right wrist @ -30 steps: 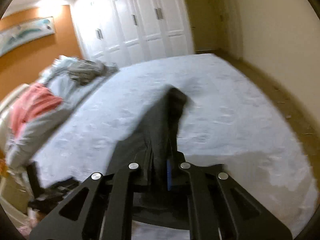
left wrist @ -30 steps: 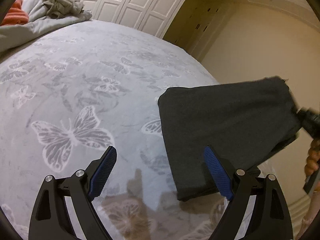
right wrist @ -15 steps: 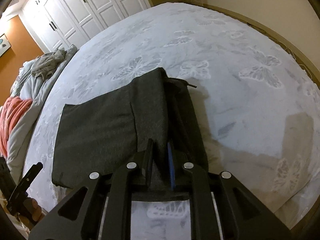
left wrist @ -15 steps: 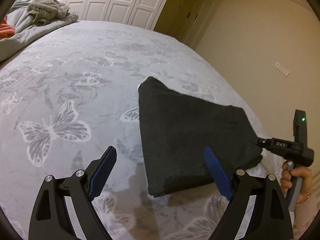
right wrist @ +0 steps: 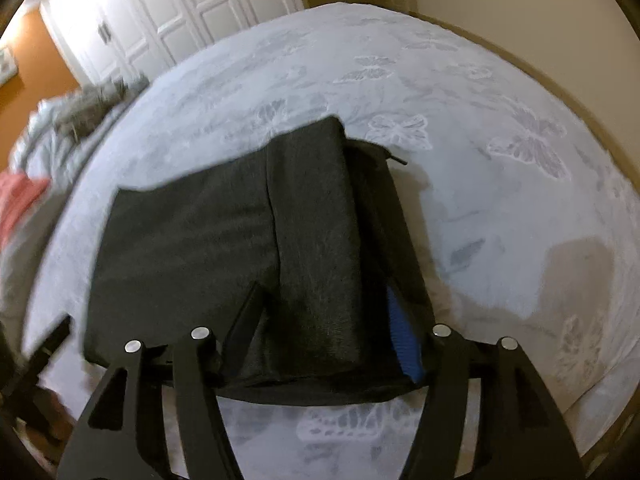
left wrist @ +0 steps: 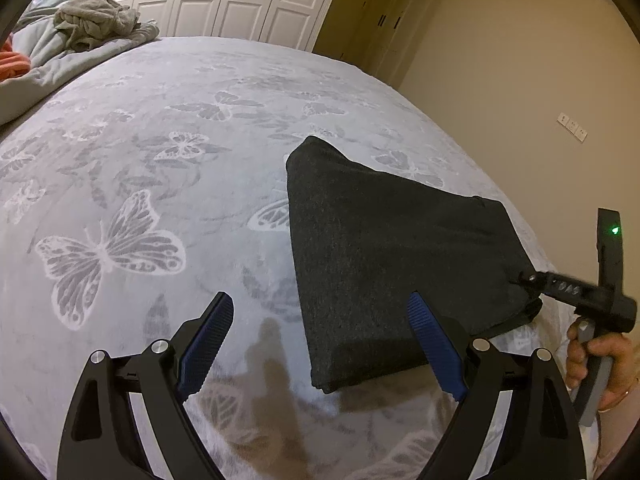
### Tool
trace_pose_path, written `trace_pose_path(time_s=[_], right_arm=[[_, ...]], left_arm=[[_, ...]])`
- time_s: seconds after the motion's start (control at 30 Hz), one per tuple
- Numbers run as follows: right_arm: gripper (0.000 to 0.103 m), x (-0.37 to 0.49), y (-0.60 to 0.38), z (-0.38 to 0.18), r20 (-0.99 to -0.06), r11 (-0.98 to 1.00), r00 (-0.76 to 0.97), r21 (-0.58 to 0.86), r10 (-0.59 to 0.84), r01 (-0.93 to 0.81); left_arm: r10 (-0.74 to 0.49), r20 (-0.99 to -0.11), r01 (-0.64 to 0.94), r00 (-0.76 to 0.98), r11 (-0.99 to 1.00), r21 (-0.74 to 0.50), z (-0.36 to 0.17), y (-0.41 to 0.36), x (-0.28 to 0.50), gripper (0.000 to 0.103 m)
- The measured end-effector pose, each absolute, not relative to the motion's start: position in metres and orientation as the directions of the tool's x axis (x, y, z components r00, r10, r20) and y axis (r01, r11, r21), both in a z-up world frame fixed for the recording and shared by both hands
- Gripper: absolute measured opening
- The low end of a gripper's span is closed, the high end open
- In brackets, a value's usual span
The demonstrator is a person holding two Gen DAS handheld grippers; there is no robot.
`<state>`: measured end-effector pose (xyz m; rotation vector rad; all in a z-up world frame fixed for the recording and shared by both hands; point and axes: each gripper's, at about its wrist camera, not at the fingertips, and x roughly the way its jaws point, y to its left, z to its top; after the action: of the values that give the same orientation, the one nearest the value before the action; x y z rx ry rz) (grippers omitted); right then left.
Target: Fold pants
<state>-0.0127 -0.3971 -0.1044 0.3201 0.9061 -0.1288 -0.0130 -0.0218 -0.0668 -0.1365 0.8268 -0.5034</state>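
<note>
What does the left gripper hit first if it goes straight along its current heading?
Probably the bedspread, just beside the near left edge of the folded pants. The left gripper is open and angled down; its right finger overlaps the pants in view, so depth is unclear.

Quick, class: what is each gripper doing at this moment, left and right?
Left gripper: open, holding nothing, above the bedspread.
Right gripper: jaws opening, letting go of the folded pants, whose edge lies between them.
</note>
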Motion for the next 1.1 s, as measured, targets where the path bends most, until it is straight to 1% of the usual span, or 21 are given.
trace_pose_path(time_s=[0.03, 0.07, 0.1, 0.13, 0.17, 0.2, 0.3, 0.37, 0.4, 0.5, 0.57, 0.63, 0.67, 0.7, 0.77, 0.8, 0.87, 0.93, 0.97, 1.03, 1.1], right_arm=[[0.051, -0.012, -0.394, -0.105, -0.790, 0.951, 0.613, 0.196, 0.008, 0.240], [0.044, -0.011, -0.394, -0.105, -0.789, 0.952, 0.614, 0.190, 0.003, 0.239], [0.025, -0.011, -0.394, -0.103, -0.788, 0.950, 0.616, 0.207, 0.020, 0.234], [0.015, -0.011, -0.395, -0.098, -0.790, 0.944, 0.613, 0.213, 0.015, 0.250], [0.010, -0.012, -0.394, -0.093, -0.786, 0.942, 0.618, 0.226, 0.025, 0.249], [0.008, -0.015, -0.388, -0.076, -0.760, 0.938, 0.646, 0.272, 0.071, 0.217], [0.008, -0.011, -0.349, -0.022, -0.682, 0.933, 0.703, 0.353, 0.200, 0.077], [0.007, 0.000, -0.306, 0.013, -0.636, 0.921, 0.710, 0.388, 0.301, -0.042], [0.007, 0.011, -0.268, 0.034, -0.615, 0.909, 0.697, 0.394, 0.369, -0.135], [0.007, 0.033, -0.178, 0.059, -0.591, 0.858, 0.628, 0.414, 0.507, -0.303], [0.007, 0.044, -0.097, 0.065, -0.599, 0.821, 0.563, 0.386, 0.569, -0.420], [0.007, 0.047, -0.038, 0.064, -0.616, 0.794, 0.515, 0.355, 0.596, -0.494], [0.007, 0.048, 0.001, 0.060, -0.645, 0.787, 0.488, 0.317, 0.588, -0.529], [0.006, 0.051, 0.021, 0.056, -0.666, 0.792, 0.483, 0.285, 0.569, -0.540], [0.006, 0.056, 0.059, 0.041, -0.713, 0.802, 0.470, 0.218, 0.520, -0.557], [0.006, 0.059, 0.077, 0.028, -0.746, 0.813, 0.469, 0.165, 0.473, -0.559], [0.006, 0.061, 0.089, 0.009, -0.775, 0.815, 0.445, 0.150, 0.448, -0.560], [0.006, 0.068, 0.090, 0.000, -0.788, 0.818, 0.434, 0.145, 0.436, -0.557], [0.006, 0.066, 0.086, 0.001, -0.787, 0.817, 0.432, 0.153, 0.440, -0.556], [0.006, 0.069, 0.066, 0.013, -0.770, 0.811, 0.430, 0.187, 0.472, -0.555], [0.006, 0.067, 0.033, 0.042, -0.736, 0.822, 0.489, 0.161, 0.468, -0.546]], left_arm=[[-0.478, -0.668, 0.375, 0.570, 0.875, -0.306, -0.066, -0.021, -0.014, 0.086], [-0.477, -0.667, 0.373, 0.572, 0.876, -0.306, -0.065, -0.020, -0.014, 0.086], [-0.478, -0.665, 0.372, 0.574, 0.875, -0.308, -0.064, -0.019, -0.015, 0.086], [-0.483, -0.658, 0.368, 0.577, 0.874, -0.319, -0.061, -0.015, -0.014, 0.086], [-0.488, -0.647, 0.357, 0.586, 0.872, -0.334, -0.056, -0.008, -0.013, 0.086], [-0.491, -0.632, 0.343, 0.600, 0.871, -0.352, -0.050, 0.001, -0.012, 0.086], [-0.454, -0.606, 0.276, 0.653, 0.888, -0.368, -0.030, 0.032, -0.005, 0.086], [-0.379, -0.597, 0.176, 0.707, 0.912, -0.371, -0.019, 0.066, 0.002, 0.086], [-0.337, -0.598, 0.119, 0.727, 0.920, -0.375, -0.017, 0.082, 0.006, 0.086], [-0.203, -0.626, -0.089, 0.753, 0.911, -0.402, -0.020, 0.136, 0.017, 0.086], [-0.109, -0.649, -0.223, 0.753, 0.885, -0.408, -0.025, 0.172, 0.021, 0.086], [-0.014, -0.649, -0.323, 0.761, 0.859, -0.397, -0.023, 0.202, 0.017, 0.086], [0.044, -0.638, -0.375, 0.769, 0.839, -0.394, -0.020, 0.217, 0.013, 0.086], [0.092, -0.630, -0.420, 0.771, 0.817, -0.395, -0.018, 0.230, 0.008, 0.087], [0.229, -0.620, -0.556, 0.751, 0.725, -0.406, -0.016, 0.262, -0.008, 0.087], [0.269, -0.618, -0.602, 0.739, 0.675, -0.426, -0.018, 0.275, -0.015, 0.087], [0.292, -0.627, -0.654, 0.722, 0.582, -0.482, -0.025, 0.297, -0.024, 0.087], [0.257, -0.635, -0.650, 0.728, 0.553, -0.521, -0.032, 0.306, -0.022, 0.087], [0.237, -0.641, -0.640, 0.730, 0.566, -0.520, -0.033, 0.304, -0.018, 0.087], [0.208, -0.646, -0.610, 0.734, 0.620, -0.494, -0.031, 0.294, -0.008, 0.087], [0.189, -0.639, -0.576, 0.746, 0.665, -0.475, -0.028, 0.281, -0.007, 0.087]])
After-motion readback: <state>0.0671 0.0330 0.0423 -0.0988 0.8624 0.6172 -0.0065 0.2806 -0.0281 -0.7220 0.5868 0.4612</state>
